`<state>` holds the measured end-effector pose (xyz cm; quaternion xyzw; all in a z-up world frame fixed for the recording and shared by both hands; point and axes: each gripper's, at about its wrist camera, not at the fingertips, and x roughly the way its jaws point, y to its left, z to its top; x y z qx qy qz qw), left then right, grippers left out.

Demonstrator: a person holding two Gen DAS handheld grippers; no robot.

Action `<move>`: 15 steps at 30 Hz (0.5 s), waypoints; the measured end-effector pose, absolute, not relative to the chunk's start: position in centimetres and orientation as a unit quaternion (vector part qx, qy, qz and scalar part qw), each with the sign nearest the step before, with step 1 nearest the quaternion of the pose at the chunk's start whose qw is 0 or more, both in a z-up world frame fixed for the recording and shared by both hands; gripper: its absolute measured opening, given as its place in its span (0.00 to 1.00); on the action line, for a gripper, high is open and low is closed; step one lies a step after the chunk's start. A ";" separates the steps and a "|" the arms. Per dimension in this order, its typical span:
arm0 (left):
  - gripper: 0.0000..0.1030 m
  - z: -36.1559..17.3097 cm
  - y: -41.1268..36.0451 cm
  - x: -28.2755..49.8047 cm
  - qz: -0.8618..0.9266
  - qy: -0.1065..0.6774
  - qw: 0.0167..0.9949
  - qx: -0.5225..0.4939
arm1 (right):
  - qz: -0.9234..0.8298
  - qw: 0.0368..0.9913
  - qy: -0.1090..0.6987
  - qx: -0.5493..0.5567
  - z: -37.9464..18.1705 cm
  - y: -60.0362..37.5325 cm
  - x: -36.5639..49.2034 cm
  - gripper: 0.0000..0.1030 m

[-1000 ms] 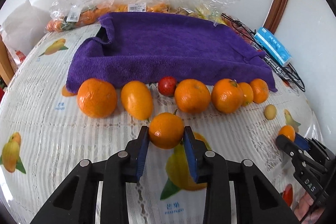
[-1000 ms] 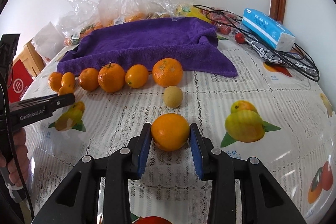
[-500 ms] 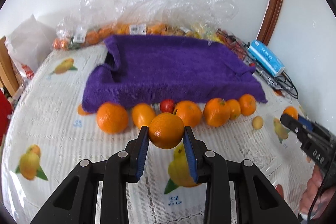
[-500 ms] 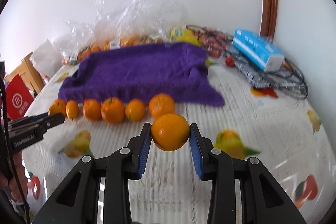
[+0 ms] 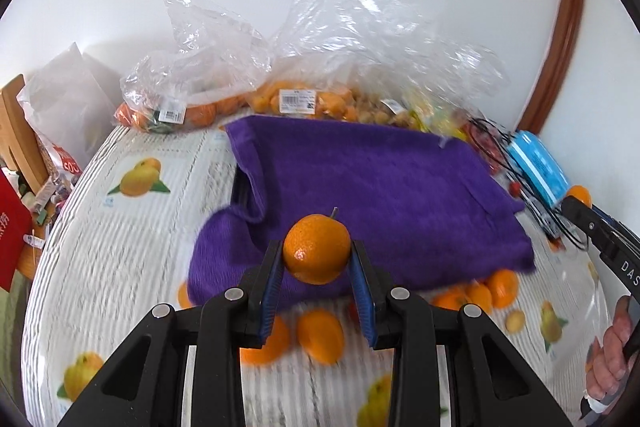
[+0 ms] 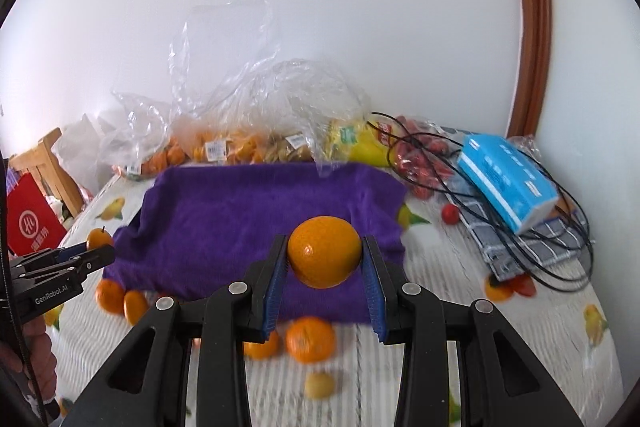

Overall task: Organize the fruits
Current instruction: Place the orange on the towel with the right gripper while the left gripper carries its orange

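Two grippers point(image 5: 317, 279) point(image 6: 325, 283) aloft, angled downward

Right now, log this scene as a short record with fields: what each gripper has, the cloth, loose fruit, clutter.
left gripper: shut on stemmed orange, off the table
right gripper: shut on smooth orange, off the table
purple towel: spread on table, nothing on it
loose oranges: row along towel's near edge
small yellow fruit: nearer than the row
plastic bags: fruit inside, behind towel
blue box: right, on cables
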<state>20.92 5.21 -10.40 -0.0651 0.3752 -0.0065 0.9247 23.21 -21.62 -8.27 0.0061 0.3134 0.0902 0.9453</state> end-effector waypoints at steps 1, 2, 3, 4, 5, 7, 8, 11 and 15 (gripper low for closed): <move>0.30 -10.5 5.3 21.5 -0.004 0.374 0.925 -0.065 | 0.092 0.945 0.314 0.007 -8.3 -21.6 23.7 0.35; 0.30 -10.5 5.4 22.1 -0.001 0.374 0.925 -0.066 | 0.096 0.944 0.316 0.009 -8.4 -21.5 24.5 0.35; 0.30 -10.6 5.6 22.7 0.001 0.376 0.924 -0.067 | 0.099 0.943 0.318 0.011 -8.4 -21.4 25.0 0.35; 0.30 -10.7 5.7 23.3 0.002 0.378 0.923 -0.068 | 0.103 0.941 0.323 0.012 -8.5 -21.3 25.6 0.35; 0.30 -10.8 5.8 24.0 0.001 0.380 0.922 -0.069 | 0.108 0.938 0.328 0.012 -8.5 -21.1 26.3 0.35; 0.30 -11.1 5.9 25.1 0.004 0.384 0.921 -0.069 | 0.106 0.938 0.329 0.006 -8.5 -21.0 27.3 0.35; 0.30 -11.3 5.9 25.6 0.005 0.384 0.920 -0.071 | 0.103 0.938 0.330 0.003 -8.6 -20.9 27.8 0.35; 0.30 -11.9 6.0 26.8 0.001 0.383 0.920 -0.084 | 0.104 0.939 0.328 0.008 -9.3 -20.9 29.0 0.35; 0.30 -13.6 6.1 27.7 -0.004 0.390 0.916 -0.091 | 0.111 0.932 0.345 0.026 -12.1 -21.2 30.1 0.35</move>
